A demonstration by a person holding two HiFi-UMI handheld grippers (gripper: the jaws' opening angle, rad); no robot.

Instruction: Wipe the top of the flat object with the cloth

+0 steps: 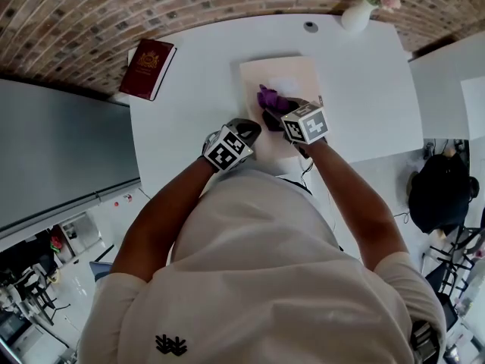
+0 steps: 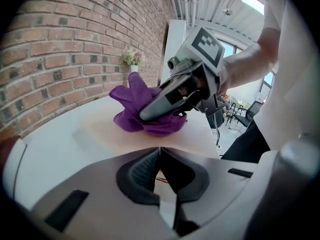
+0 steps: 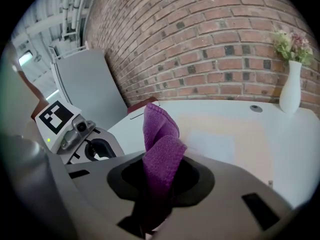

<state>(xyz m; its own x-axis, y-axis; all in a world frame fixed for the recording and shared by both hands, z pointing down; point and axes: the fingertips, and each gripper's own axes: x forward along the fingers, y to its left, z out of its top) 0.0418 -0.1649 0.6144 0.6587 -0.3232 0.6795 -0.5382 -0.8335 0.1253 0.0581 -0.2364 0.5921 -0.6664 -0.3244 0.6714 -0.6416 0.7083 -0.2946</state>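
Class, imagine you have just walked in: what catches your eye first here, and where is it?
The purple cloth stands out most, pinched in the right gripper and bunched on the pale board in the middle of the white table. The left gripper is shut and empty beside the board's near left corner. A dark red book lies far left; a white vase stands at the far edge.
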